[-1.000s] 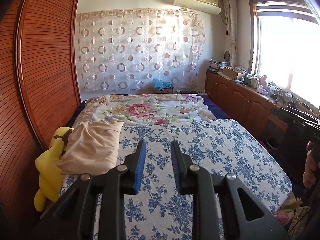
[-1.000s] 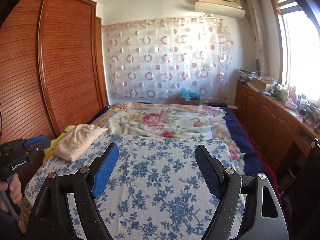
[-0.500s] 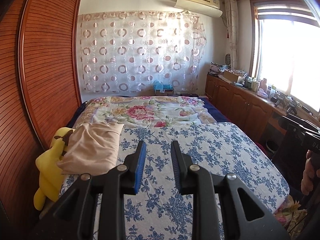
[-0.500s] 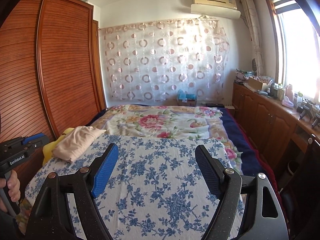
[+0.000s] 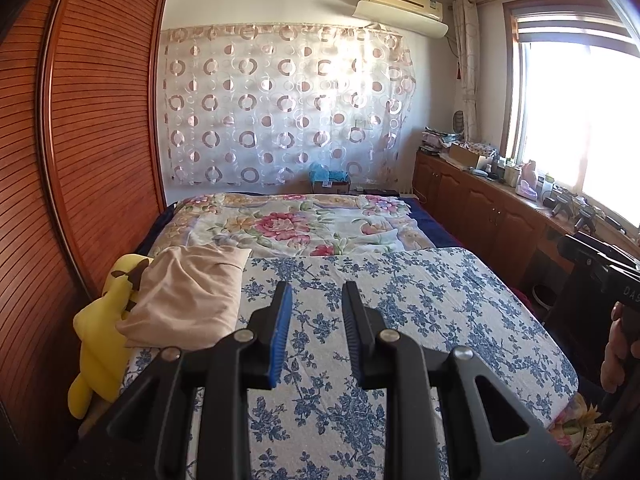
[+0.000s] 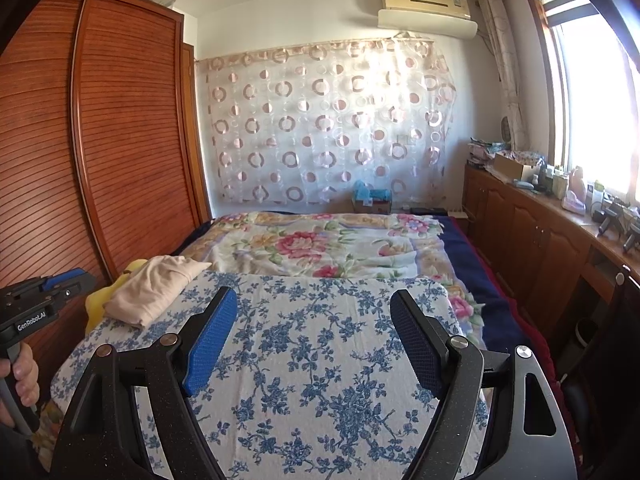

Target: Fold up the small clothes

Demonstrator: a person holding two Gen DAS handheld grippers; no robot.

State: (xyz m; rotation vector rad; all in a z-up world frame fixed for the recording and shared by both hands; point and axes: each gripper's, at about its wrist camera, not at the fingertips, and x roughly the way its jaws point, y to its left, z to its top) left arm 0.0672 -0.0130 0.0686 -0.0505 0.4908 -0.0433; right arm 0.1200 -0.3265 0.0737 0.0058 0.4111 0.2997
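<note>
Clothing for folding amounted to one beige garment, which lay bunched at the left edge of the blue-flowered sheet, left of centre in the left wrist view and at middle left in the right wrist view. It rested partly against a yellow plush toy wedged between the bed and the brown slatted wardrobe. The left gripper hung over the sheet in the lower middle of its frame, its jaws a narrow gap apart with nothing between them. The right gripper hung over the same sheet with its jaws spread wide and empty, well apart from the garment. A pink-flowered quilt covered the far half of the bed, below a curtain with circles in the upper middle.
</note>
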